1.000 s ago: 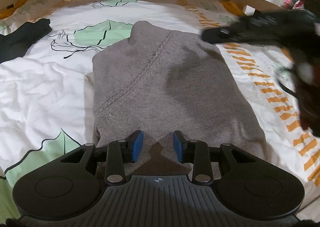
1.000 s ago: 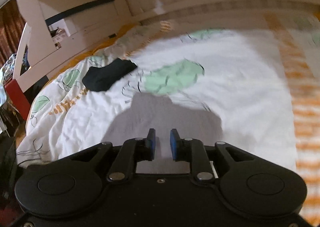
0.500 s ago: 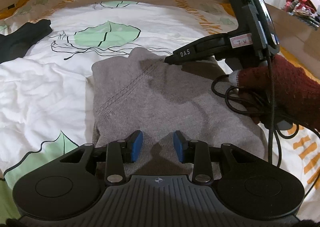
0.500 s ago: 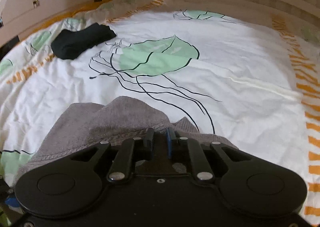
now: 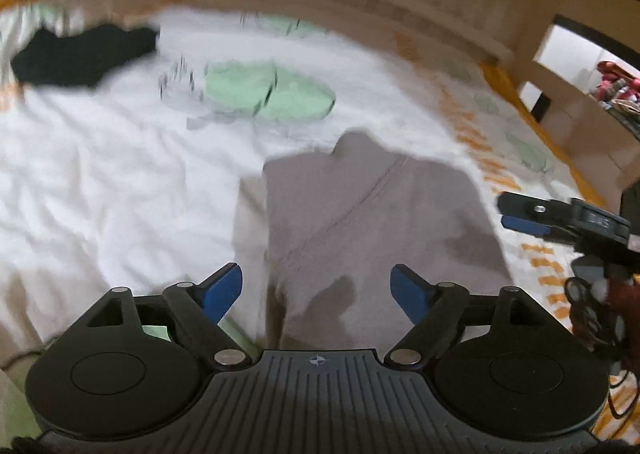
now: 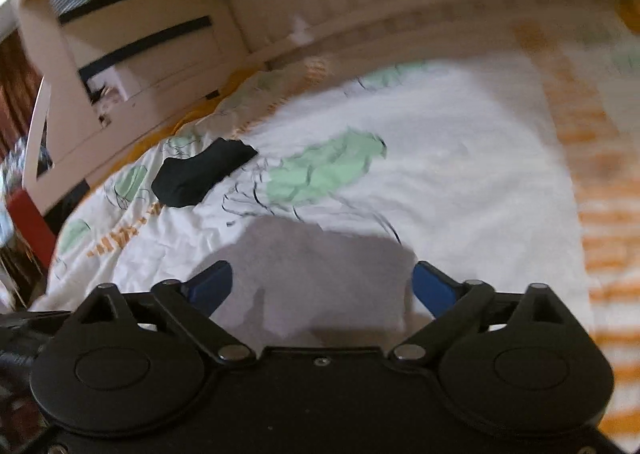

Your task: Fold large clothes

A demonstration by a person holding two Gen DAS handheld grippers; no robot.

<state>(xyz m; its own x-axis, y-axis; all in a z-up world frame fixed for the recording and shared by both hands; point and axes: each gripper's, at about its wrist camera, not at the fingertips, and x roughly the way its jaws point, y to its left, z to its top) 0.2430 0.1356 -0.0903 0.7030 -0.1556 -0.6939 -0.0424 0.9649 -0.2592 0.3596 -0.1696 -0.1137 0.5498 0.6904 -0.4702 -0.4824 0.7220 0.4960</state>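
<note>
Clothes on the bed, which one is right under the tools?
The grey sweater, folded flat just ahead of both open tools. The black garment lies far off near the bed's far left edge.

We see the left gripper (image 5: 316,290) as black plastic with blue finger pads (image 5: 222,288), silver pivot screws and a ribbed grey housing bearing a small crosshair mark; the right gripper (image 6: 322,286) matches (smooth black housing), trailing black cables beside a dark red sleeve (image 5: 624,294).

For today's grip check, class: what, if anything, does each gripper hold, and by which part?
Nothing is held. The left gripper and right gripper both stand wide open above the folded grey sweater, which lies free on the bed.
</note>
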